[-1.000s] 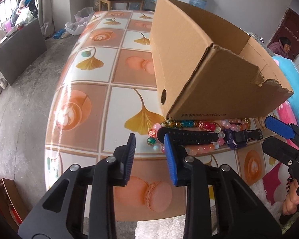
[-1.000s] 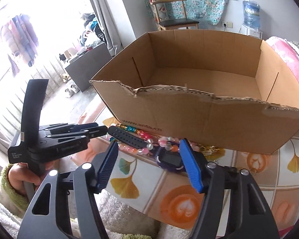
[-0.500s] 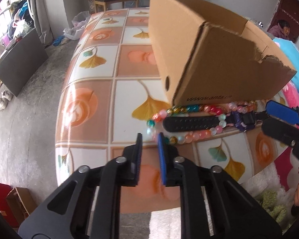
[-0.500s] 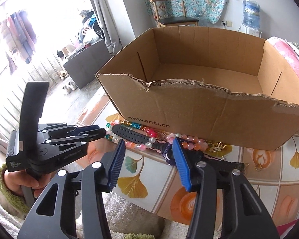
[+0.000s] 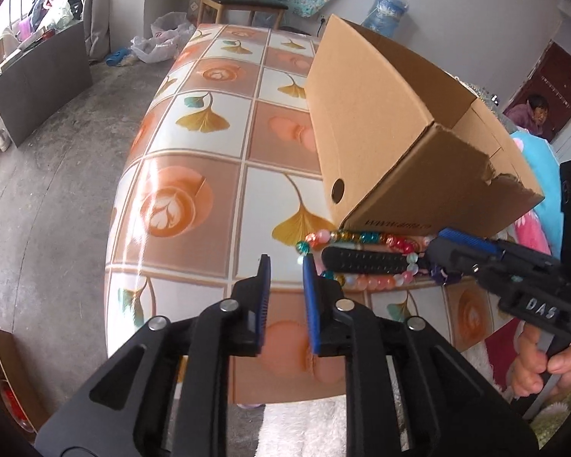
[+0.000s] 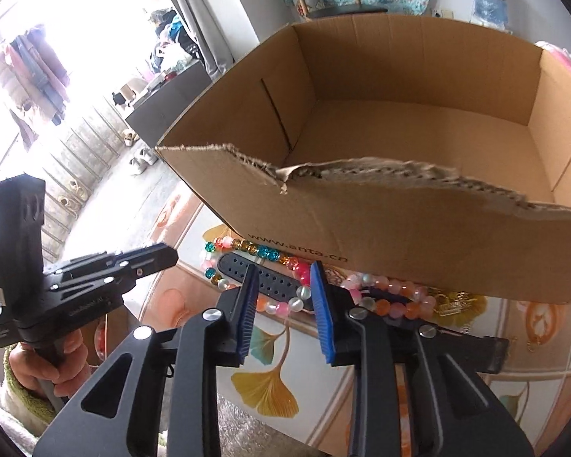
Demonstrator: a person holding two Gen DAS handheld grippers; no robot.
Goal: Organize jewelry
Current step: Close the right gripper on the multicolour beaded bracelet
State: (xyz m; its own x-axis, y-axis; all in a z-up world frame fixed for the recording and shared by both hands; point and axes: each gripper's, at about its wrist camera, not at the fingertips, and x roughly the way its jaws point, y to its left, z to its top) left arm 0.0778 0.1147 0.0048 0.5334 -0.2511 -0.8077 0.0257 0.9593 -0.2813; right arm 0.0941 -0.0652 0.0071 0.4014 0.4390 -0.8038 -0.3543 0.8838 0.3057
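Right gripper [image 6: 283,289] has closed in over watch strap [image 6: 270,283] beside cardboard box [image 6: 399,228].

One cardboard box [image 6: 418,236] stands at twelve o'clock on one tiled table [image 5: 194,198]. One black perforated strap [image 6: 274,283] lies at its foot among bead strings [image 5: 365,237] (their number cannot be told). Two grippers show, left gripper [image 5: 285,266] and right gripper [image 6: 283,278].

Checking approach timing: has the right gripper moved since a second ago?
Yes: the right gripper neared the cardboard box, jaws just closing with the watch strap between them.
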